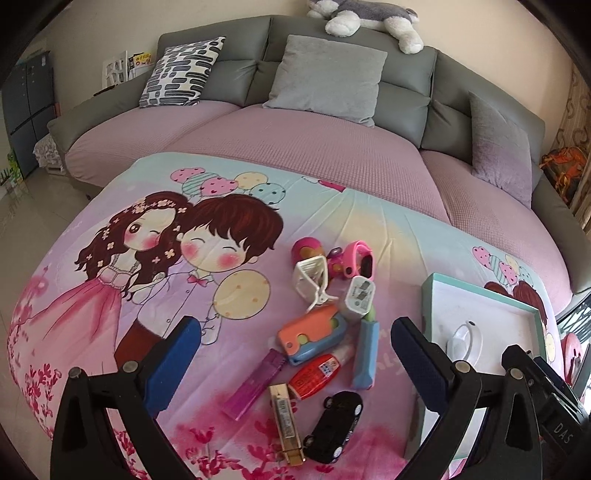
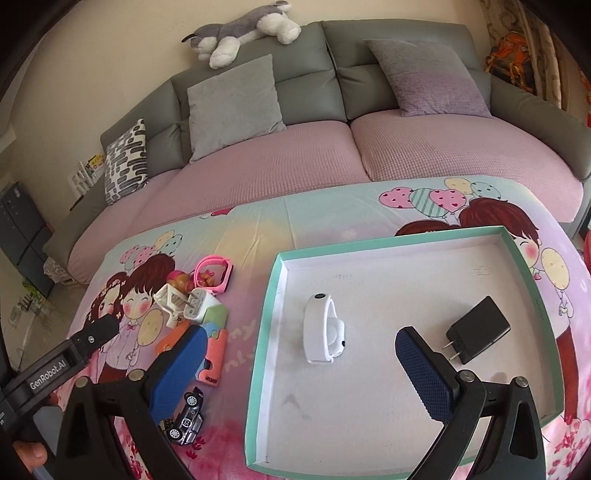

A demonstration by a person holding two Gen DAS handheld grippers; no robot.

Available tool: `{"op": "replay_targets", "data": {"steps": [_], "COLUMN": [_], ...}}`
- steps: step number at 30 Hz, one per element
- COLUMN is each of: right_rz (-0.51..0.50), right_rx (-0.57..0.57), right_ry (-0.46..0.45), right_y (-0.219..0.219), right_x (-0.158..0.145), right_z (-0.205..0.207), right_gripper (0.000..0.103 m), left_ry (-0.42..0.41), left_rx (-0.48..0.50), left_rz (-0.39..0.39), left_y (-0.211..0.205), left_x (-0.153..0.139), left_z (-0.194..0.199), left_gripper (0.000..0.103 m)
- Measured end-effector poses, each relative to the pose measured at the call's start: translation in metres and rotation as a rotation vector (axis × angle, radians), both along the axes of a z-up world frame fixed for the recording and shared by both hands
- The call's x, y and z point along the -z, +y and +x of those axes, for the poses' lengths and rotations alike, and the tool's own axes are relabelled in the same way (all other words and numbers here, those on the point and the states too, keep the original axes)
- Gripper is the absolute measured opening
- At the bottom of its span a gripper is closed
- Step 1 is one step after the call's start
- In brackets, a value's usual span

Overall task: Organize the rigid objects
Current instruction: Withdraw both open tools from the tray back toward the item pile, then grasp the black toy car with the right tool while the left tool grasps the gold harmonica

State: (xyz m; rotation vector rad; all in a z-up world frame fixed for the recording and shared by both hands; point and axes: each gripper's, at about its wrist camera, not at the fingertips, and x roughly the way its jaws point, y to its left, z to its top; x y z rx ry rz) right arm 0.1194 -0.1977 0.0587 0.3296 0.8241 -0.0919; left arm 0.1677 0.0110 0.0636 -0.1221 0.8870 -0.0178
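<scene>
A pile of small rigid objects lies on the cartoon-print cloth: a black toy car (image 1: 334,426), a gold lipstick (image 1: 286,424), a purple lighter (image 1: 255,384), a red glue bottle (image 1: 319,374), an orange-blue case (image 1: 314,334), a white clip (image 1: 310,275) and a pink watch (image 1: 356,260). My left gripper (image 1: 295,354) is open and empty above the pile. A teal-rimmed white tray (image 2: 275,291) holds a white wristband (image 2: 323,328) and a black charger (image 2: 476,330). My right gripper (image 2: 301,369) is open and empty over the tray's left edge.
A grey sofa (image 1: 332,74) with pink seat covers and cushions stands behind the table. A plush dog (image 2: 243,33) lies on its back. The tray also shows at the right in the left wrist view (image 1: 428,291). The toy car (image 2: 188,417) lies left of the tray.
</scene>
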Motion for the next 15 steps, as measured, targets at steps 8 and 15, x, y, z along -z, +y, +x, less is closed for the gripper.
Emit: {"op": "replay_targets", "data": {"steps": [8,15], "right_rz": [0.038,0.050], "right_rx": [-0.138,-0.246], "right_ry": [0.063,0.127], "right_y": [0.043,0.080], "right_x": [0.017,0.034], "right_z": [0.008,0.008], "right_gripper": [0.091,0.079], "left_ry": [0.084,0.158], "left_rx": [-0.041,-0.073], "left_rz": [0.003,-0.005], "left_y": [0.030,0.044], "left_x": [0.021,0.048], "left_z": [-0.013,-0.026], "left_gripper": [0.102,0.102]}}
